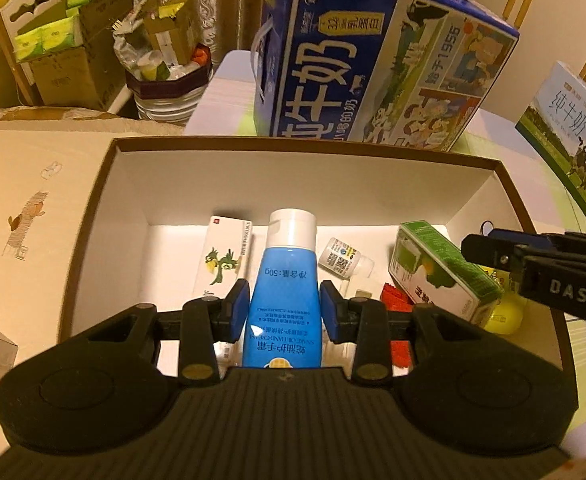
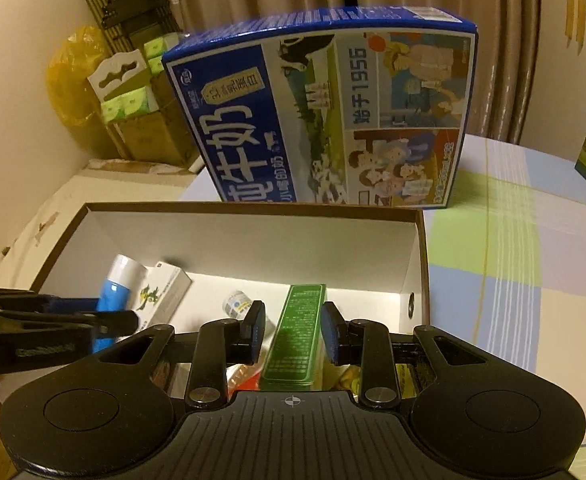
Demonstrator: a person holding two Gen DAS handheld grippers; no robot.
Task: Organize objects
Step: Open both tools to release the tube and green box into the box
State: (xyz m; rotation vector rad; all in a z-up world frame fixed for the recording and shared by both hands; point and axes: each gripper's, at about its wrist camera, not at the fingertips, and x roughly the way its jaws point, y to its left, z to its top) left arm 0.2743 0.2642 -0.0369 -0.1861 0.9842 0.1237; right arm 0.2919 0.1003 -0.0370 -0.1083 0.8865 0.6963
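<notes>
My left gripper [image 1: 285,308] is shut on a blue hand-cream tube [image 1: 283,288] with a white cap, held above an open brown cardboard box [image 1: 305,144] with a white inside. My right gripper [image 2: 293,334] is shut on a green carton [image 2: 299,332], which slants over the box's right end and also shows as the green carton [image 1: 441,272]. The right gripper [image 1: 533,268] enters the left wrist view from the right. On the box floor lie a white carton with a green bird [image 1: 223,258], a small white bottle [image 1: 341,258], a red item [image 1: 397,300] and a yellow item [image 1: 501,312].
A big blue milk case [image 1: 373,64] stands right behind the box on a checked tablecloth [image 2: 513,280]. A second milk case [image 1: 573,136] is at the far right. Cardboard boxes of green tissue packs [image 1: 53,36] and a full bin [image 1: 169,80] stand beyond the table's left end.
</notes>
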